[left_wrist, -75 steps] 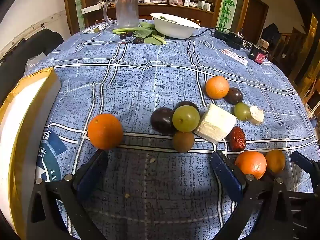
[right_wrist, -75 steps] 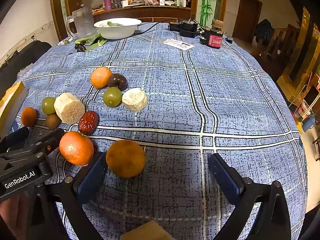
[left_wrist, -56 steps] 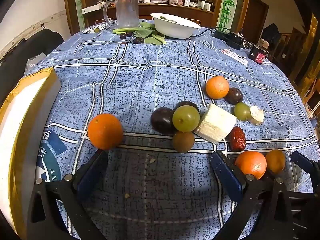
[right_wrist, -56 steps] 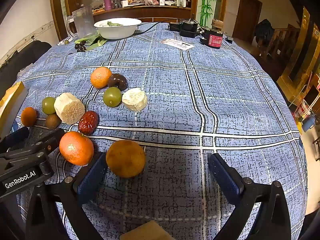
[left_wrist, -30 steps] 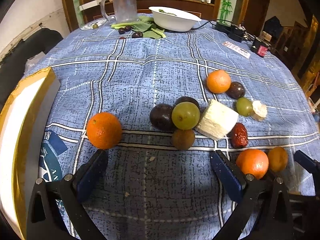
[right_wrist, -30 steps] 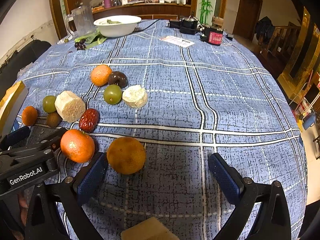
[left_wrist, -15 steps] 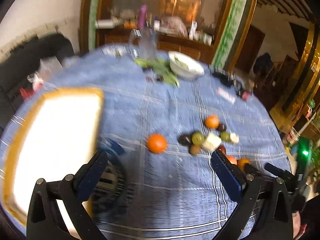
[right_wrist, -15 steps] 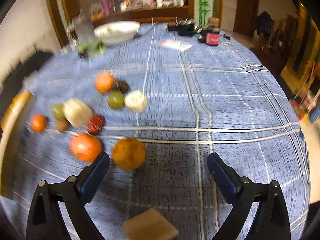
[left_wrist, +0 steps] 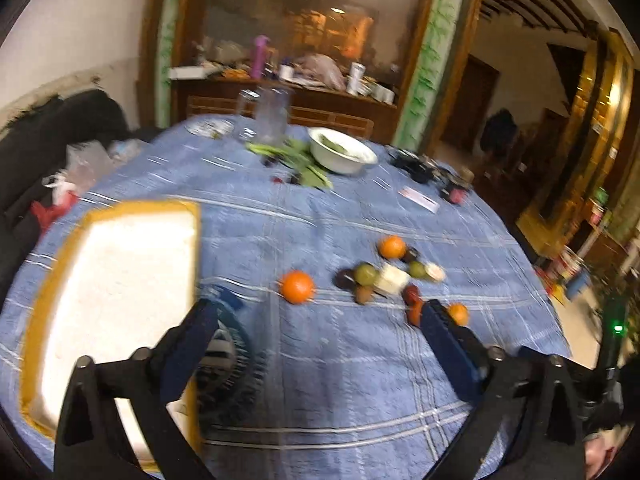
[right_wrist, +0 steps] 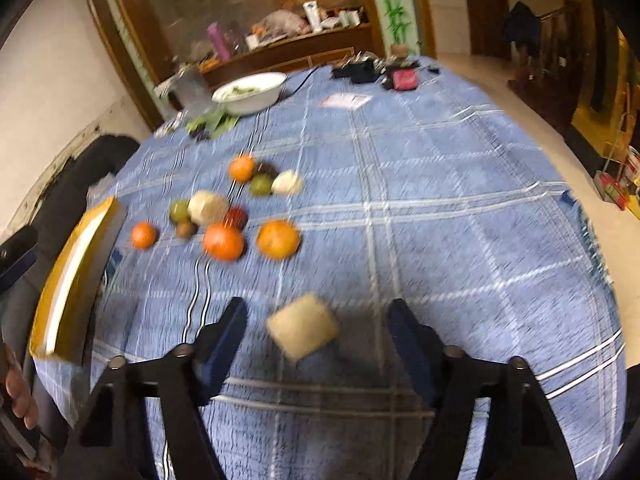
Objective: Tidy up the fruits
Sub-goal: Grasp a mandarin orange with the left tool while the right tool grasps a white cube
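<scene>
Several fruits lie in a loose cluster on the blue checked tablecloth: an orange (left_wrist: 297, 287) apart at the left, green and dark fruits (left_wrist: 366, 274) around a white chunk (left_wrist: 393, 279), and two more oranges (right_wrist: 223, 242) (right_wrist: 278, 239) nearest the right gripper. A white tray with a yellow rim (left_wrist: 112, 280) sits at the table's left. My left gripper (left_wrist: 320, 332) is open and empty, raised above the table. My right gripper (right_wrist: 318, 322) is open and empty, raised over a tan square block (right_wrist: 303, 327).
A white bowl (left_wrist: 342, 155) with greens, a glass jug (left_wrist: 272, 114) and leafy stems stand at the far side. Dark devices and a card (right_wrist: 346, 100) lie at the far right. A dark round item (left_wrist: 224, 364) sits by the tray. The table edge curves close at right.
Both grippers have pulled up and back from the table, so the fruits now look small and far. Both stay open and empty. The fruits have not moved.
</scene>
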